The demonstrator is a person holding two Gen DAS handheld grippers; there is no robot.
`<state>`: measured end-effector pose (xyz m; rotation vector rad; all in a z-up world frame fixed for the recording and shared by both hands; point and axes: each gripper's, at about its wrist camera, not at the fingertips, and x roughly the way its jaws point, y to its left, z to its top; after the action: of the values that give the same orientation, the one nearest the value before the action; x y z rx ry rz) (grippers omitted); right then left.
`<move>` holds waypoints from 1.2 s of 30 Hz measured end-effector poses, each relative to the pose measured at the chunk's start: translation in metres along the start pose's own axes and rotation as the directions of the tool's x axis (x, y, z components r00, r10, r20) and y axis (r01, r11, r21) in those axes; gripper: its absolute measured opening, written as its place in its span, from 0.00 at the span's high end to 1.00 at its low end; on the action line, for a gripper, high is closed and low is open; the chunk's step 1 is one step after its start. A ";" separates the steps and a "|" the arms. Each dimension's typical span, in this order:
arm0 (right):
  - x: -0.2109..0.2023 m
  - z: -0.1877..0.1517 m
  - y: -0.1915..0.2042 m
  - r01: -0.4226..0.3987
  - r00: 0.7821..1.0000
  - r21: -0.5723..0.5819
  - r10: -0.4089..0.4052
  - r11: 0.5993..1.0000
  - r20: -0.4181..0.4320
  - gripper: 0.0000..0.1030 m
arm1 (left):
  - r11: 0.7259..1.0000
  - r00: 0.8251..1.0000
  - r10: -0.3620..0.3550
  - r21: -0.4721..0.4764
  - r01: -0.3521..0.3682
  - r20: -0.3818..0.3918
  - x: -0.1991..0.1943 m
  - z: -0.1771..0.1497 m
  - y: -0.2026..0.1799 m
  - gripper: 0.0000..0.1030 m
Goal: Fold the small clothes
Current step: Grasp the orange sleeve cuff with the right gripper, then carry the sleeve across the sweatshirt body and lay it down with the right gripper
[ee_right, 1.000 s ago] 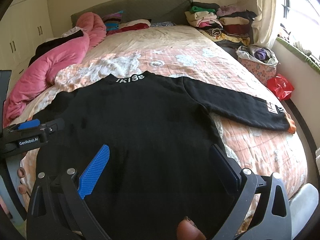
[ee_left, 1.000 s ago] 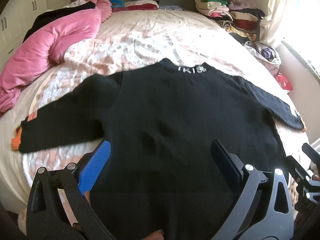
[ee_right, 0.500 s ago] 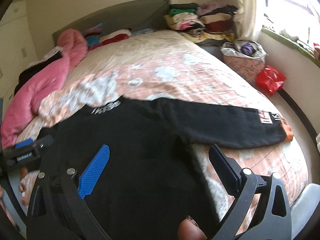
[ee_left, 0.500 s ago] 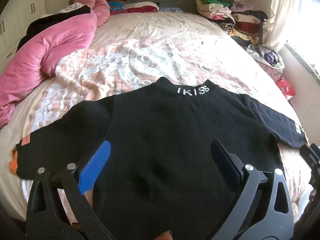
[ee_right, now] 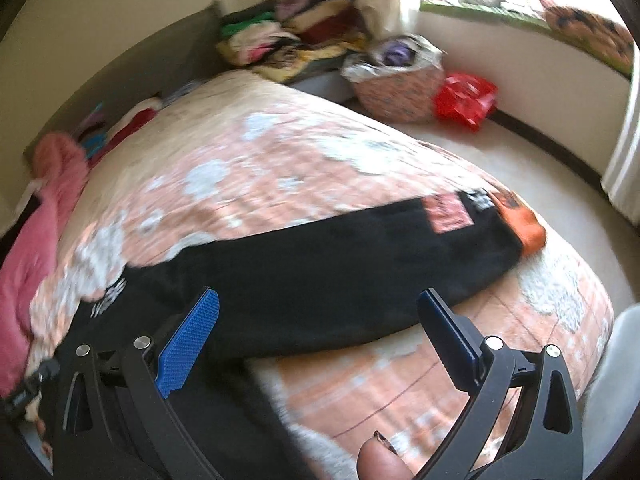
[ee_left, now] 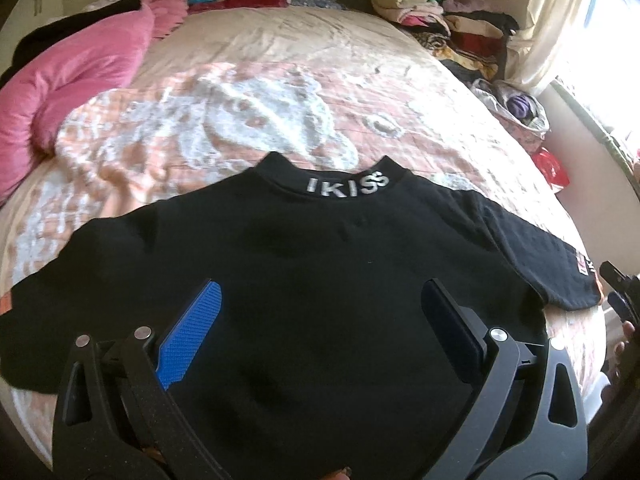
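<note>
One black sweater [ee_left: 320,280] lies spread flat on the near part of the bed [ee_left: 280,92], collar toward the headboard and its two sleeves stretched out to either side; the floral peach-and-white bedspread shows all around it. White lettering across the collar reads "IKISS", clear in the left wrist view and only a blur in the right wrist view. The sleeve [ee_right: 340,256] on the sweater's right side runs out toward the bed's edge and ends in one orange cuff [ee_right: 524,224], with a pinkish patch and a small white label next to it; the writing on both is too blurred to read. The other sleeve also shows a sliver of orange at its end, at the left border of the left wrist view. There are two grippers, each with one blue ribbed pad and one dark pad. The left gripper [ee_left: 320,320] hovers over the sweater's body with its tongs spread wide and nothing between them. The right gripper [ee_right: 320,320] is likewise released, tongs parted over the outstretched sleeve near the shoulder, gripping nothing. One pink duvet [ee_left: 72,68] is bunched along the left side of the bed. One stack of folded clothes [ee_left: 440,28] sits at the far right corner, beside one patterned basket [ee_right: 396,88] and one red bag [ee_right: 464,98] on the floor.
</note>
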<state>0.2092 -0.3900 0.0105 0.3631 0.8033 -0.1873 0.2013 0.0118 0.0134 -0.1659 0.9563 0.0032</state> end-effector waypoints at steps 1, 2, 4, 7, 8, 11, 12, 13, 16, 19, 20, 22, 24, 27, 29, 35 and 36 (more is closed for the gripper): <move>0.005 0.001 -0.007 0.012 1.000 0.022 -0.012 1.000 -0.009 0.04 | 1.000 1.000 0.005 0.005 -0.005 -0.004 0.003 0.001 -0.003 0.09; 0.010 0.004 -0.017 0.023 1.000 0.050 -0.022 0.998 -0.017 0.04 | 1.000 1.000 0.015 0.011 -0.015 -0.012 0.008 0.003 -0.006 0.09; 0.021 0.006 -0.035 0.045 0.999 0.097 -0.042 0.994 -0.035 0.04 | 1.000 1.000 0.012 0.021 -0.012 -0.025 0.014 0.005 -0.010 0.09; 0.034 0.008 -0.059 0.103 0.994 0.149 -0.097 0.983 -0.052 0.04 | 0.999 0.999 -0.002 0.034 0.003 -0.032 0.023 0.008 -0.014 0.09; 0.036 0.008 -0.065 0.117 0.992 0.161 -0.109 0.980 -0.057 0.04 | 0.999 0.999 -0.004 0.038 0.006 -0.034 0.026 0.010 -0.015 0.09; 0.045 0.009 -0.085 0.134 0.990 0.212 -0.121 0.968 -0.073 0.04 | 0.999 0.999 -0.020 0.044 0.022 -0.048 0.035 0.013 -0.018 0.09; 0.048 0.009 -0.090 0.133 0.990 0.229 -0.118 0.964 -0.080 0.04 | 0.999 0.998 -0.028 0.046 0.030 -0.049 0.038 0.015 -0.019 0.09; 0.051 0.009 -0.096 0.133 0.990 0.247 -0.115 0.960 -0.087 0.04 | 0.998 0.998 -0.031 0.048 0.034 -0.048 0.040 0.017 -0.020 0.09; 0.062 0.012 -0.110 0.136 0.989 0.283 -0.113 0.949 -0.096 0.04 | 0.997 0.998 -0.051 0.060 0.053 -0.038 0.045 0.026 -0.026 0.09; 0.077 0.016 -0.126 0.131 0.989 0.317 -0.103 0.939 -0.103 0.10 | 0.997 0.998 -0.046 0.066 0.048 -0.035 0.051 0.036 -0.029 0.09; 0.080 0.017 -0.130 0.139 0.989 0.325 -0.112 0.935 -0.099 0.23 | 0.997 0.999 -0.039 0.065 0.041 -0.036 0.053 0.038 -0.030 0.09; 0.082 0.021 -0.138 0.154 0.988 0.341 -0.136 0.927 -0.078 0.43 | 0.998 0.999 -0.023 0.062 0.026 -0.038 0.056 0.041 -0.030 0.09; 0.080 0.026 -0.145 0.111 0.994 0.356 -0.098 0.928 -0.054 0.70 | 0.998 0.999 -0.017 0.058 0.020 -0.041 0.056 0.044 -0.029 0.09; 0.076 0.031 -0.148 0.021 1.000 0.373 -0.013 0.928 -0.025 0.86 | 0.998 0.999 -0.010 0.060 0.013 -0.045 0.054 0.045 -0.027 0.09; 0.065 0.035 -0.141 -0.020 1.000 0.347 0.015 0.937 0.017 0.87 | 0.998 0.999 -0.007 0.055 0.010 -0.043 0.051 0.046 -0.025 0.09; 0.028 0.048 -0.103 -0.157 0.985 0.245 0.133 0.957 0.110 0.88 | 0.998 1.000 -0.017 0.054 0.018 -0.018 0.029 0.051 -0.021 0.09; 0.022 0.049 -0.095 -0.176 0.981 0.229 0.152 0.957 0.118 0.88 | 0.998 1.000 -0.023 0.056 0.023 -0.007 0.023 0.052 -0.020 0.09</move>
<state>0.2288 -0.4977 0.0022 0.6412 0.6502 -0.1455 0.2577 -0.0019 0.0269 -0.1254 0.9594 -0.0449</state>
